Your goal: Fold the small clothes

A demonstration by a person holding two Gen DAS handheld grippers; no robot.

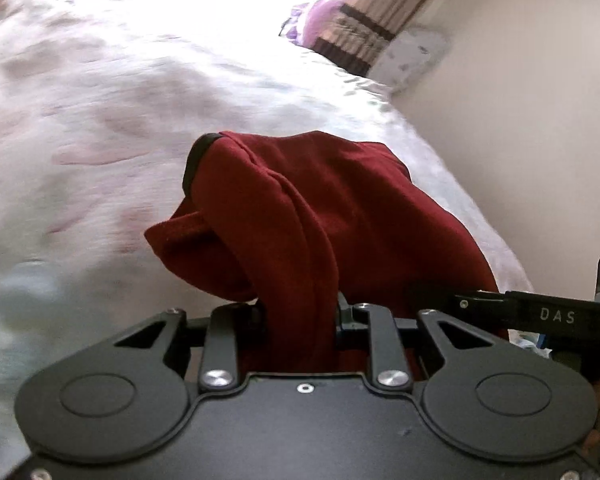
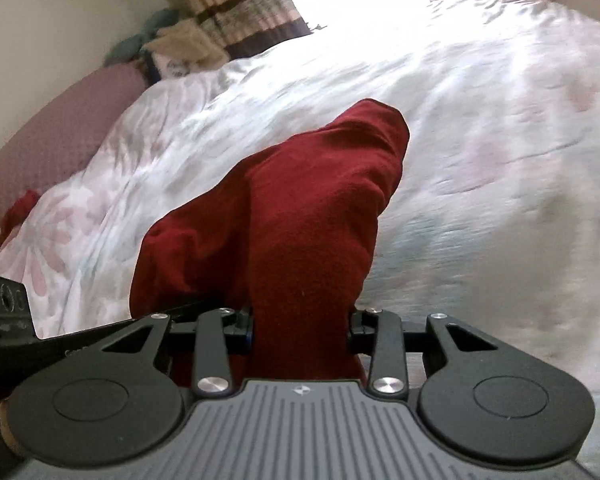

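Observation:
A dark red garment (image 1: 300, 208) with a black trimmed edge hangs bunched over the bed, held up off the sheet. My left gripper (image 1: 298, 312) is shut on a thick fold of it; the cloth covers the fingertips. In the right wrist view the same red garment (image 2: 300, 216) rises in a hump, and my right gripper (image 2: 300, 322) is shut on another fold of it. The right gripper's black body (image 1: 552, 314) shows at the right edge of the left view, close beside the cloth. The left gripper's body (image 2: 8, 328) shows at the left edge of the right view.
A bed with a white floral sheet (image 1: 120, 120) fills both views. Striped curtains (image 2: 240, 8) hang by a bright window. A mauve headboard or cushion (image 2: 60, 120) and piled cloths (image 2: 172, 48) lie at the bed's left. A cream wall (image 1: 520, 120) stands to the right.

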